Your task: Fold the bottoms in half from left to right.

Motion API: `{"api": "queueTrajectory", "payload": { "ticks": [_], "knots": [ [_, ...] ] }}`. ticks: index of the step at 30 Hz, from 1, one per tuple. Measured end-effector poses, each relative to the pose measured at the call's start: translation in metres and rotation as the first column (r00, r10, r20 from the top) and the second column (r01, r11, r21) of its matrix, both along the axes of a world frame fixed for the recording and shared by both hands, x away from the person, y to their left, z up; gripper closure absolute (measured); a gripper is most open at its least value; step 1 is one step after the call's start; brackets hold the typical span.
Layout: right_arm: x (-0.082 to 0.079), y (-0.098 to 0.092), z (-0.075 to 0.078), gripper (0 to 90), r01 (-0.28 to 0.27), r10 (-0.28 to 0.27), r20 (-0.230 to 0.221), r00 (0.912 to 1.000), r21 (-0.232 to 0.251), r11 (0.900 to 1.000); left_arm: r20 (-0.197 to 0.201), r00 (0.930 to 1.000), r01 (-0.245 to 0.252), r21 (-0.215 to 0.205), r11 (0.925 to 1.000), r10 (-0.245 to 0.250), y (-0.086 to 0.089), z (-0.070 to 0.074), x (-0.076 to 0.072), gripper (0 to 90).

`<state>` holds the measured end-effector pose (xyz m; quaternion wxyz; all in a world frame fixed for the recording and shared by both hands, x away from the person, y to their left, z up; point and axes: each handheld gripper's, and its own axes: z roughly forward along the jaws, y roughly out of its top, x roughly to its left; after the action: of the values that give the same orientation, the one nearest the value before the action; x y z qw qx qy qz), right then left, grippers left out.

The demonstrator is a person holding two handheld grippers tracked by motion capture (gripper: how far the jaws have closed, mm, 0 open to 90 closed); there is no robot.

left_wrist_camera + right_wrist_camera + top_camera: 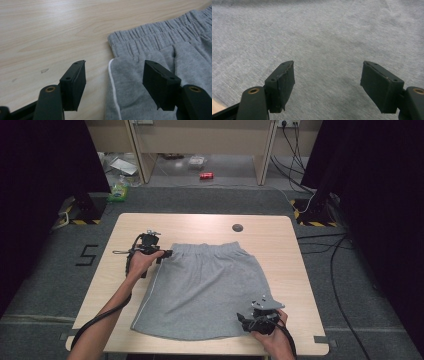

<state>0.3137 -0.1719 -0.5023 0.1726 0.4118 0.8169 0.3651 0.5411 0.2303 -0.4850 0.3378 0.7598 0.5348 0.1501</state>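
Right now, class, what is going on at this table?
A person works on grey shorts spread flat on the wooden table, a gripper in each hand. The left gripper is at the waistband corner, jaws open astride the side edge. The right gripper sits over the hem corner, jaws open above the cloth.

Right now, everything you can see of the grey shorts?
The grey shorts lie flat and spread out on the wooden table, gathered elastic waistband at the far edge, hem toward the person. The fabric looks like soft knit jersey, with thin white piping down the side seam. The left gripper sits at the waistband corner, jaws apart astride that seam edge, not pinching it. The right gripper is at the near hem corner, jaws apart over the cloth.
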Motion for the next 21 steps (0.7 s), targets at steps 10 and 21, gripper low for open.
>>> {"api": "queueTrajectory", "payload": {
  "ticks": [10,21],
  "knots": [
    [0.0,0.001,-0.001,27.4,-0.004,0.004,-0.001,1.0,0.003,1.0,-0.033,0.9994,-0.011,-0.006,0.9999,0.011,-0.013,-0.006,0.022,46.8],
    [0.0,0.003,-0.001,27.5,-0.013,0.013,0.005,0.9999,0.003,1.0,-0.063,0.9979,0.016,0.046,0.9988,-0.013,-0.026,-0.013,0.033,57.1]
  ]
}}
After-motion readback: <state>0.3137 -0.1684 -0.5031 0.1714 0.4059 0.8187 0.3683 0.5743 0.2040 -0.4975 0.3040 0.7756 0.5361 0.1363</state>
